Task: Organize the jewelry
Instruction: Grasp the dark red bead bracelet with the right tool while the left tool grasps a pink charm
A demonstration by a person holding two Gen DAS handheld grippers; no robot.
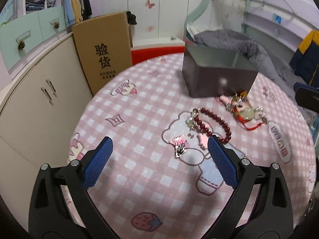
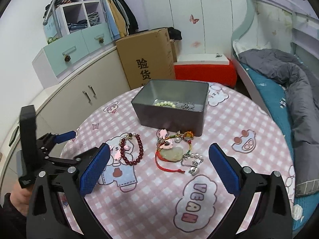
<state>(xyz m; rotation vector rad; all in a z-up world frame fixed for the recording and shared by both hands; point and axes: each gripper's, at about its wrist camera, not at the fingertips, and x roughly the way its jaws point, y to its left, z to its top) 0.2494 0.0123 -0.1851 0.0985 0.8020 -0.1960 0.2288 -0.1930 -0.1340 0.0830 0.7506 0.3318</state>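
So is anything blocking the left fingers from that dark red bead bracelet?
Nothing visible: the left gripper is open above bare tablecloth, with the dark red bead bracelet just ahead beside its right finger.

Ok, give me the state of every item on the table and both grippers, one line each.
Left gripper: open, empty.
Right gripper: open, empty.
Tin box: lidless, holding a green bead bracelet and a metal chain.
Dark red bead bracelet: on the tablecloth.
Jade pendant: on the tablecloth, in a tangled pile.

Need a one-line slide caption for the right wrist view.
Open right gripper hovers over tangled jewelry and a dark red bead bracelet, beside a partly filled gray tin.
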